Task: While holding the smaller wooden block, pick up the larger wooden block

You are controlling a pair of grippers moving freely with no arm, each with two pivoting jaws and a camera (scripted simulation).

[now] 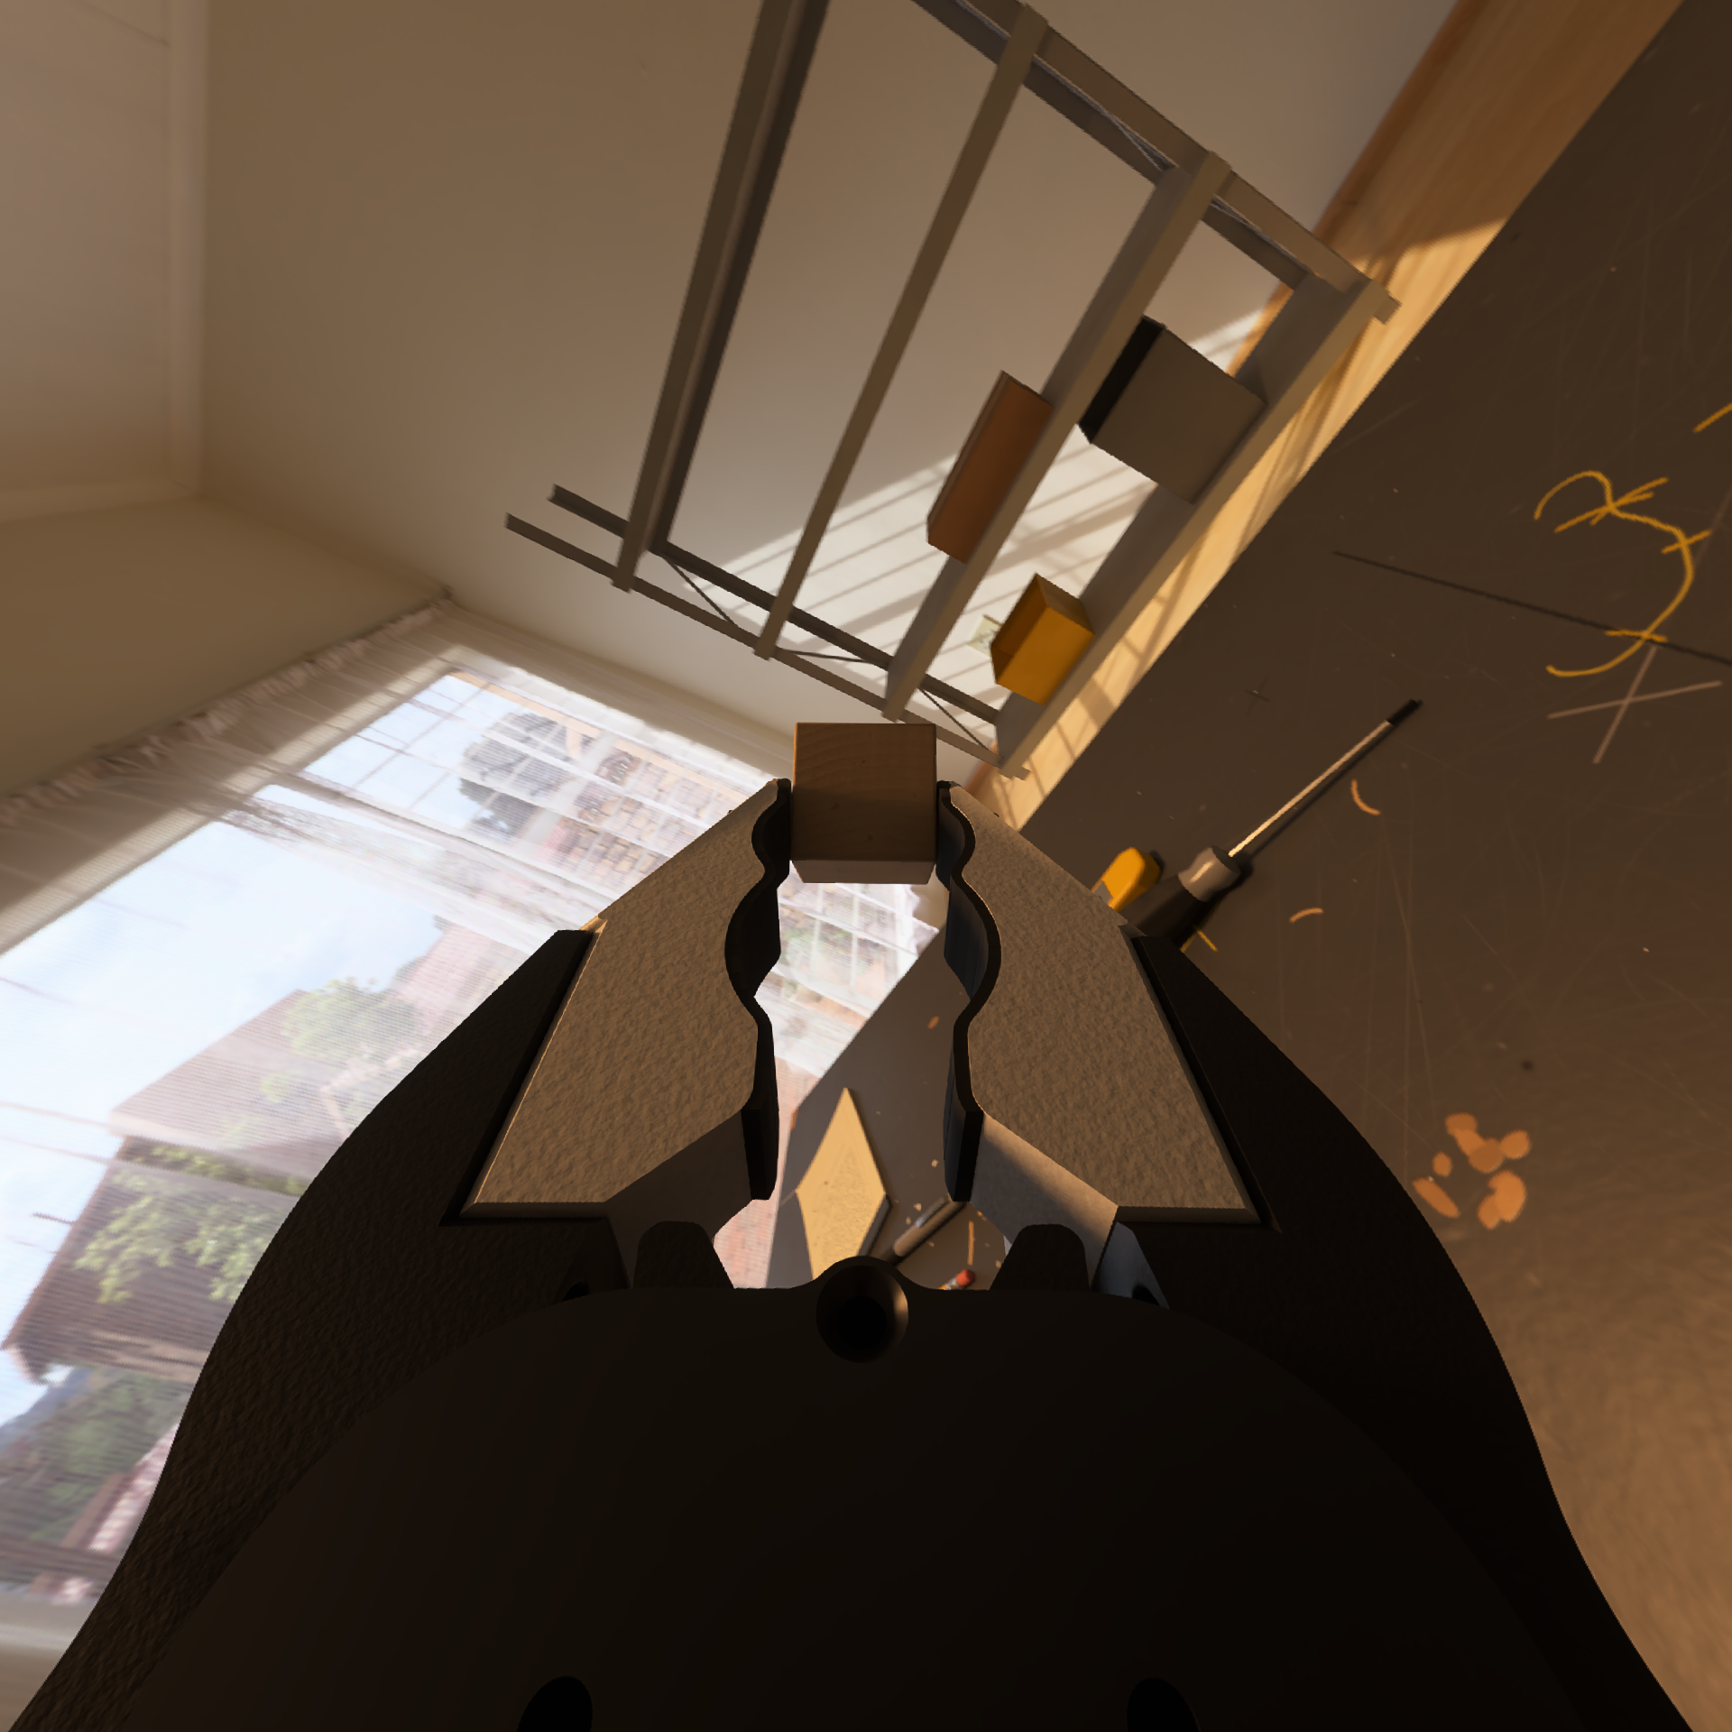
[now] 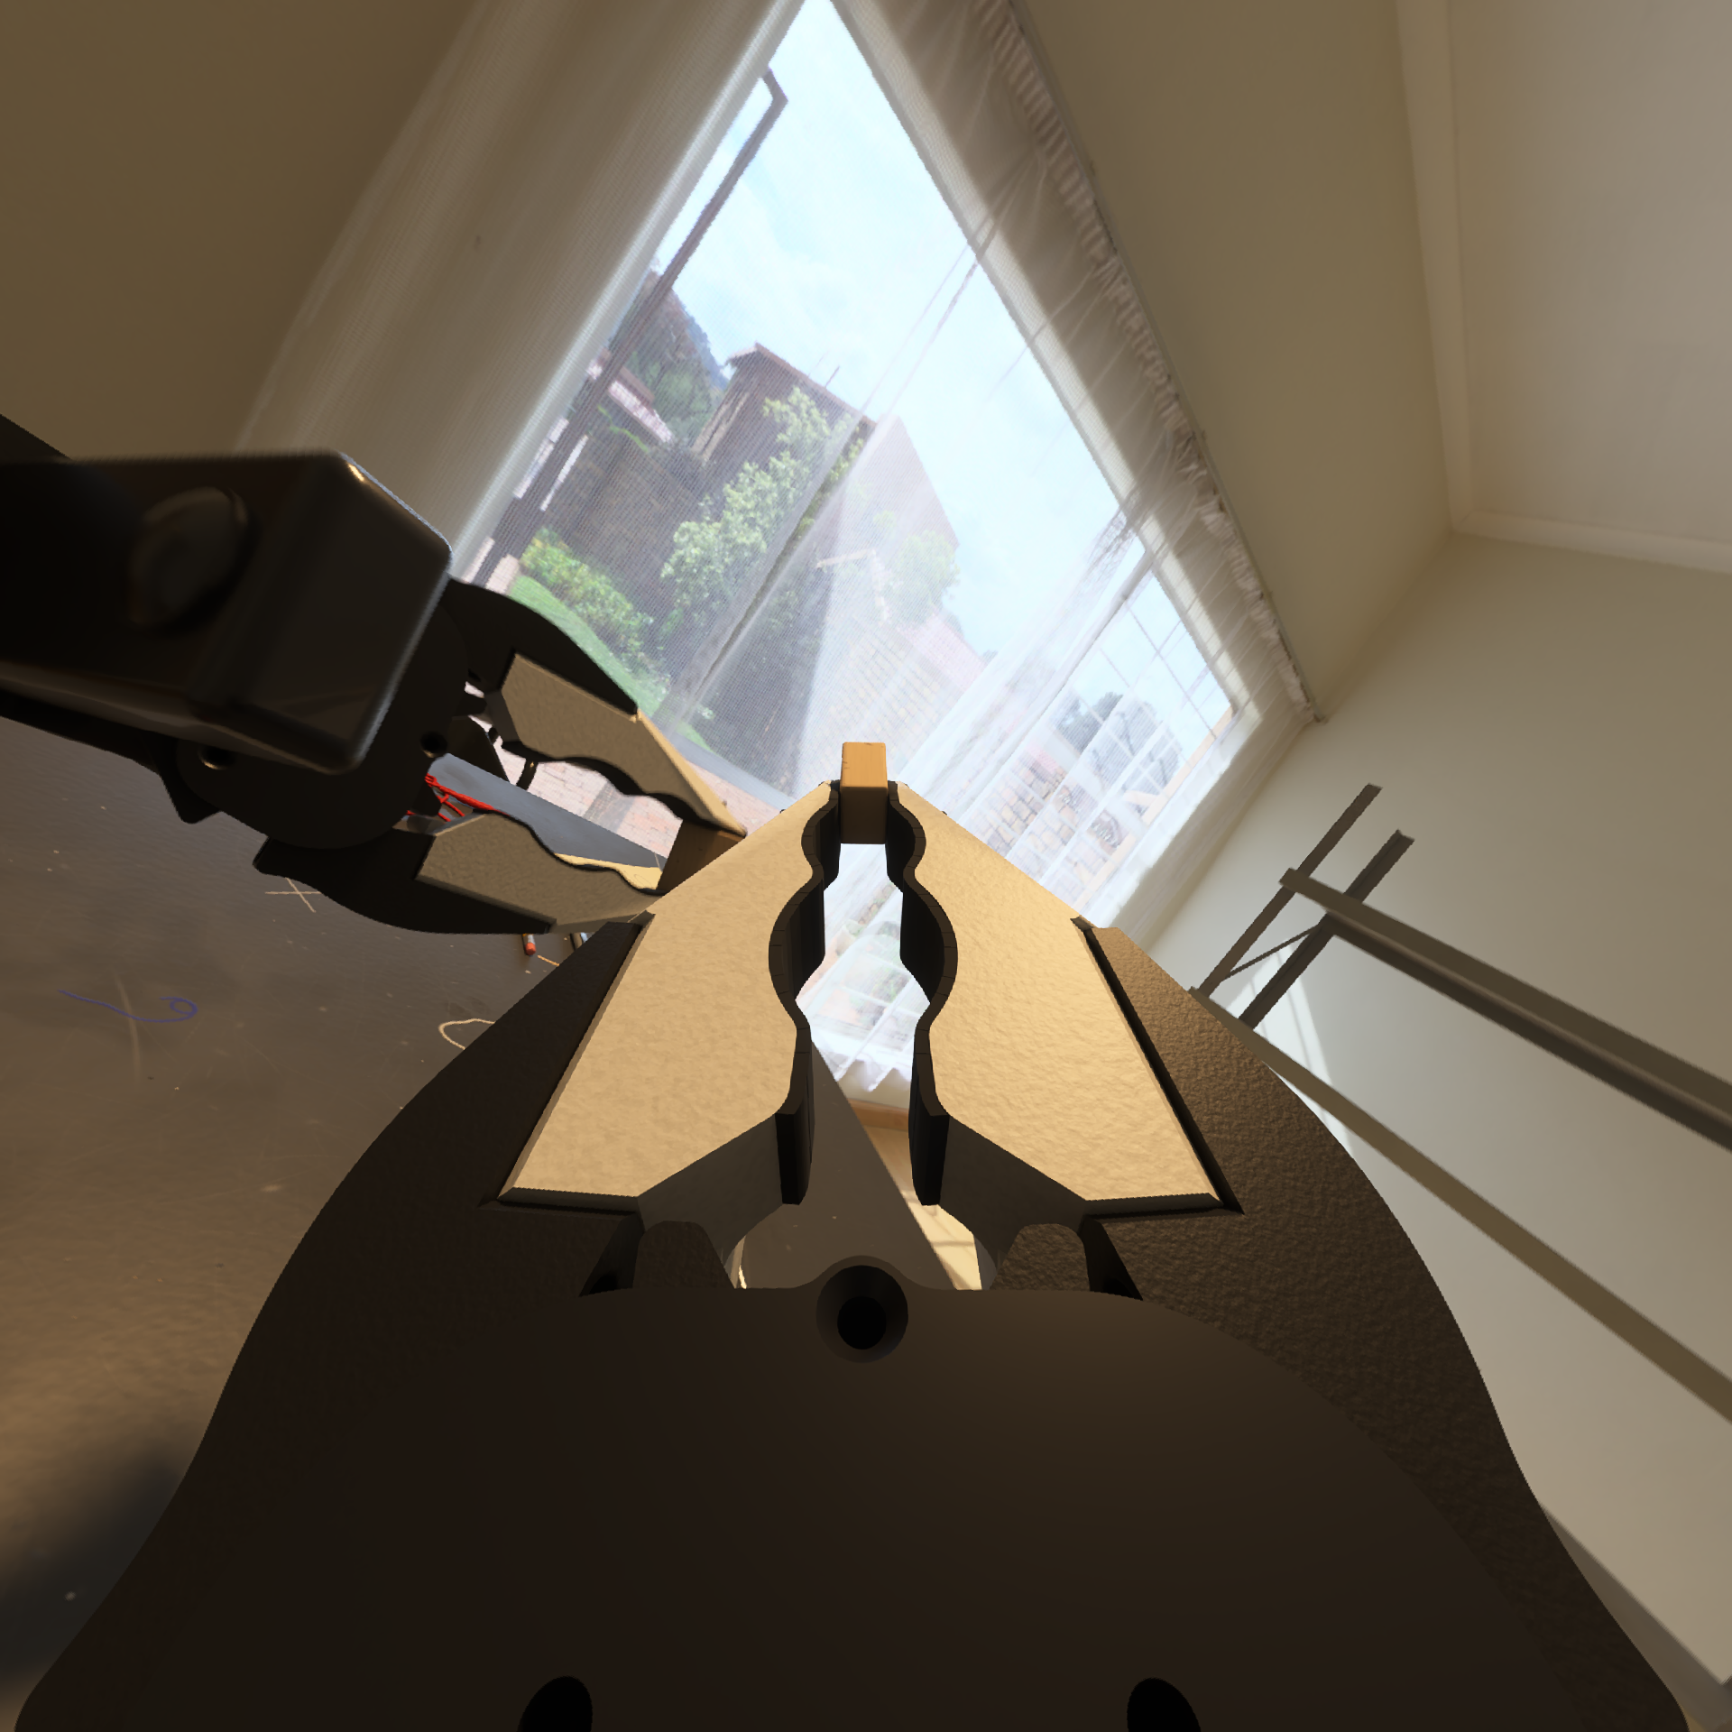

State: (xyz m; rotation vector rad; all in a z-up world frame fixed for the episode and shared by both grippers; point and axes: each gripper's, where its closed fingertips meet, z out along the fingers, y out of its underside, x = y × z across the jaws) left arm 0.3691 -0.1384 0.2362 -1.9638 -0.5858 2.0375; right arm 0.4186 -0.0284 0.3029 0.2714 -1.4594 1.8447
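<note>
- currently, the left gripper [image 1: 863, 806] pinches the larger wooden block [image 1: 863, 798] between its fingertips; the block is clear of the surface [image 1: 1406, 984] and raised in front of the window [image 1: 281, 937].
- the right gripper [image 2: 863, 806] pinches the smaller wooden block [image 2: 863, 792] at its very tips, likewise raised toward the window.
- in the right wrist view the left gripper shows at left, close beside the right one; the block it holds is hidden there.
- task status, as a judgement: both blocks are held and lifted, so the pick-up appears complete; nothing visible remains except keeping both grasps firm.
- risk: the smaller block sits at the extreme tips, so the grip margin looks slim.
- containers: none in view. a shelf rack [image 1: 1078, 469] against the wall carries a grey box [image 1: 1176, 412], a flat orange box [image 1: 989, 469] and a small yellow box [image 1: 1040, 642]; their contents cannot be seen.
- a screwdriver [image 1: 1246, 843] lies on the dark surface, well apart from both blocks.
</note>
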